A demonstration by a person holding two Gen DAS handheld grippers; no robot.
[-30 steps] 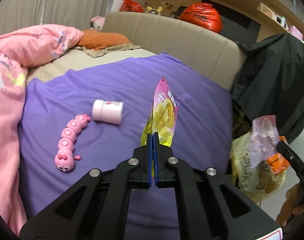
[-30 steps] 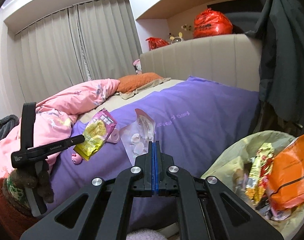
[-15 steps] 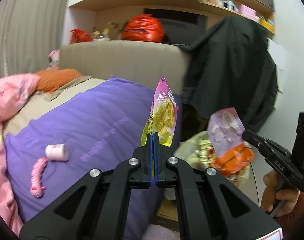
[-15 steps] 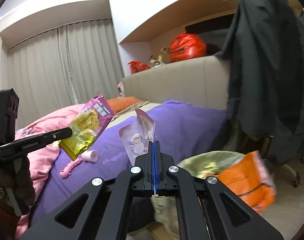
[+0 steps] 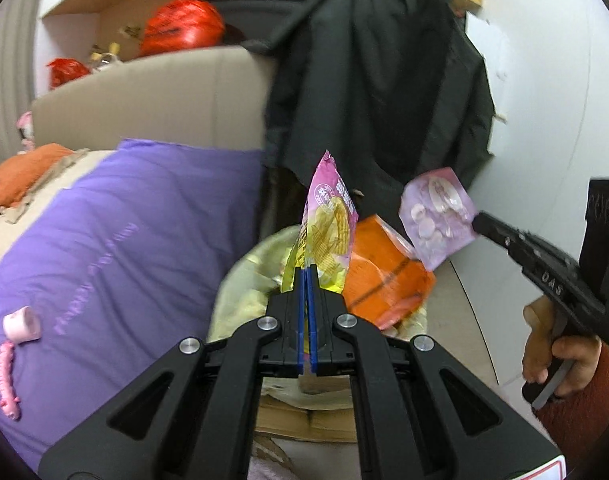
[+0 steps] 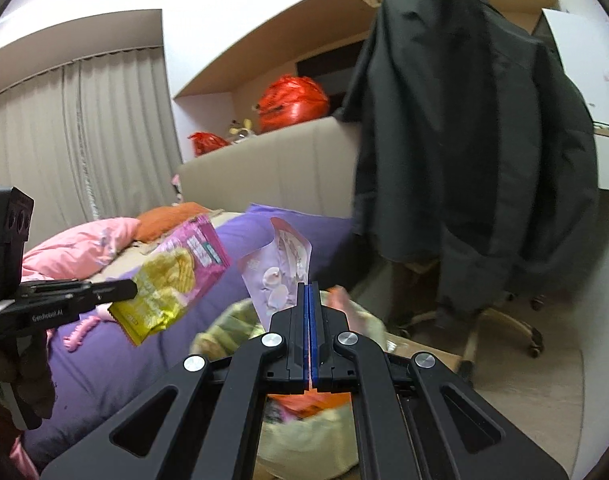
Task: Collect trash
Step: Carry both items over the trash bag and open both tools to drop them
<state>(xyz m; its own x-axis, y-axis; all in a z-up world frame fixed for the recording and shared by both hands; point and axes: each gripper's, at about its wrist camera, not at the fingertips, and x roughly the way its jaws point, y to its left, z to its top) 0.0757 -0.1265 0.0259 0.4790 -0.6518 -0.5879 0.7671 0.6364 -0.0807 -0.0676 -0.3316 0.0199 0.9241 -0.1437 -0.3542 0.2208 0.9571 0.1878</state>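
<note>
Gripping one wrapper each, my two tools hang over the one trash bag [image 5: 240, 280]: the left gripper [image 5: 307, 270] is clenched on a pink-and-yellow snack packet [image 5: 328, 232], the right gripper [image 6: 309, 286] on a pale lilac pouch [image 6: 278, 276]. Far left on the purple bedcover [image 5: 116, 240] lie one pink cup [image 5: 22, 324] and one pink caterpillar toy [image 5: 6, 376]; farther back sit two red bags [image 5: 180, 24].

The snack packet [image 5: 327, 236] is pink at the top and yellow below, printed with ridged crisps. The pouch [image 5: 436, 218] is pale lilac with whitish round shapes. An orange wrapper [image 5: 384, 276] lies in the pale yellow-green trash bag [image 5: 240, 280]. The bedspread [image 5: 116, 232] is purple, the coat [image 5: 380, 80] black, the far bags [image 5: 180, 24] red.
</note>
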